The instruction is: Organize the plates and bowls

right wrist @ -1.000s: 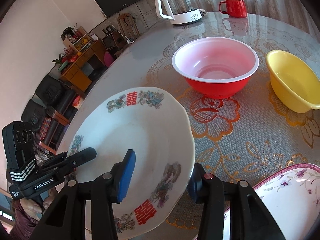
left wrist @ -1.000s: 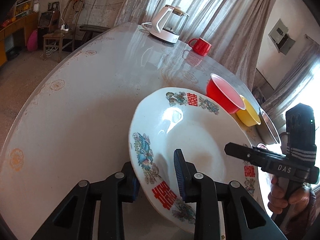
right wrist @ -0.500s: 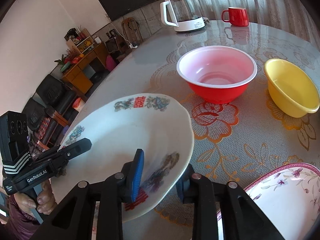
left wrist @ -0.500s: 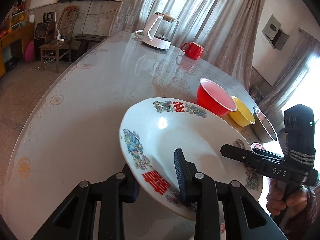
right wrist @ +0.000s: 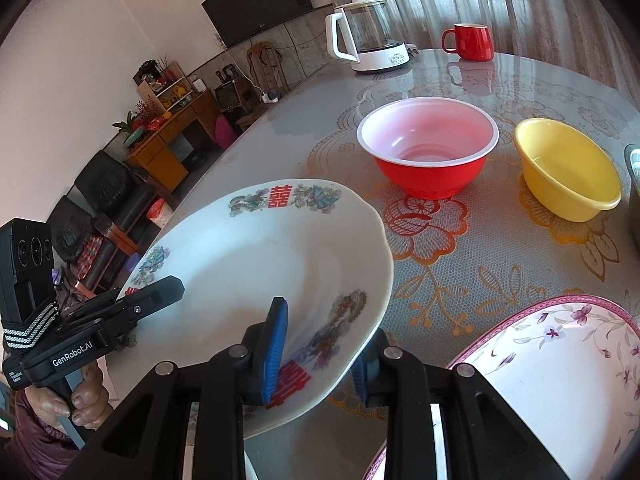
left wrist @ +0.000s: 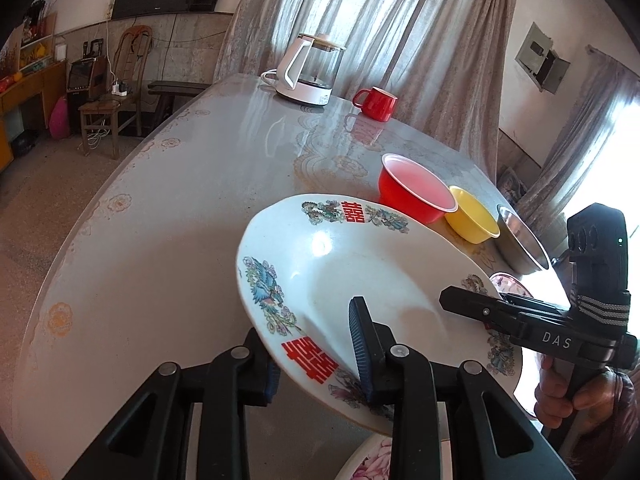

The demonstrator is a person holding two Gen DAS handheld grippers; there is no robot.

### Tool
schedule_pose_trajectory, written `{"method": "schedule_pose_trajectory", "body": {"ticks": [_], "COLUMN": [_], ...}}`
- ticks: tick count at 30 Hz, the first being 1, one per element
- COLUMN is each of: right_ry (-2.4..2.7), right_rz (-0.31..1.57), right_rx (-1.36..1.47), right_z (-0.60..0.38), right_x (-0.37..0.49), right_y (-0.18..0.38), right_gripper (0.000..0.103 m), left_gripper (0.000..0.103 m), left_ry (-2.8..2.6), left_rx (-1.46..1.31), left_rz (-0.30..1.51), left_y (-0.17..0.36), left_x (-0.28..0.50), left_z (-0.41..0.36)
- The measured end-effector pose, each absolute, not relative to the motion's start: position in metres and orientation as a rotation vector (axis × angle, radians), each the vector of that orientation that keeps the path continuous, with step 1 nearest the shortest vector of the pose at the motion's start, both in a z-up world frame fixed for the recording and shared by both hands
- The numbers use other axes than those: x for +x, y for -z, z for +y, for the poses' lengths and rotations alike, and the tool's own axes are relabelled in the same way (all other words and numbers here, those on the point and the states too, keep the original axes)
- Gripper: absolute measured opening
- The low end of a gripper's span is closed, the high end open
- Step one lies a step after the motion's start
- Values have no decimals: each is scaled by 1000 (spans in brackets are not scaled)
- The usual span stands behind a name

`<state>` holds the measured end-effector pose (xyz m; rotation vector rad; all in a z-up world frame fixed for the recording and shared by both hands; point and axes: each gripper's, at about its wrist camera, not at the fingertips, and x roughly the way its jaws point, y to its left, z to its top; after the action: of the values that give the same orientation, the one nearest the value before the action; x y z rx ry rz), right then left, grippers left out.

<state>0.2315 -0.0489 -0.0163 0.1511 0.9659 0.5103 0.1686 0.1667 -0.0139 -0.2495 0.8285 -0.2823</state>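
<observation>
Above a round, lace-patterned table [right wrist: 480, 264], a white plate [right wrist: 256, 264] decorated with red double-happiness characters and painted birds is held clear of the surface, tilted, by two handheld grippers. At the plate's near-left rim, the left gripper [left wrist: 316, 356] is clamped on the edge, one blue pad above the rim and one beneath it. On the opposite side, the right gripper [right wrist: 320, 356] pinches the rim the same way, its fingers closed on the edge with one pad on the plate's face and the other under it. A person's hand [left wrist: 568, 392] grips the handle of the right gripper; another hand [right wrist: 86, 396] holds the left.

Just beyond the raised plate stand a red bowl [right wrist: 428, 148] and a yellow bowl [right wrist: 568, 168], side by side, with a metal bowl [left wrist: 522, 244] next in line. Below the grippers sits a second plate with a pink floral rim [right wrist: 560, 368]. At the table's far edge are a white electric kettle [right wrist: 368, 36] and a red mug [right wrist: 470, 40], backed by pale curtains [left wrist: 400, 32].
</observation>
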Motion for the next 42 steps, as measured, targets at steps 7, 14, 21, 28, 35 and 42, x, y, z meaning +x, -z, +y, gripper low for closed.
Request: {"method": "schedule_pose_trajectory", "body": {"ticks": [7, 14, 21, 28, 35, 42], "right_ry": [-505, -492, -446, -374, -293, -223], "right_rz": [926, 868, 819, 807, 806, 821], "right_rx": [160, 186, 206, 238, 280, 319], "right_z": [-60, -81, -115, -156, -195, -225], "right_x": [218, 191, 158, 131, 112, 99], "right_y": [11, -3, -13, -11, -5, 6], "right_gripper": [28, 28, 28, 28, 28, 28], "left_gripper": [31, 32, 32, 32, 32, 33], "left_ry": [285, 293, 337, 378, 413, 429], "left_rx": [-228, -195, -160, -108, -54, 4], "left_rz": [794, 760, 745, 751, 763, 780], "left_y": [4, -12, -20, -20, -16, -8], "left_x": [150, 125, 104, 91, 87, 85], "left_z": [157, 135, 96, 51, 10, -22]}}
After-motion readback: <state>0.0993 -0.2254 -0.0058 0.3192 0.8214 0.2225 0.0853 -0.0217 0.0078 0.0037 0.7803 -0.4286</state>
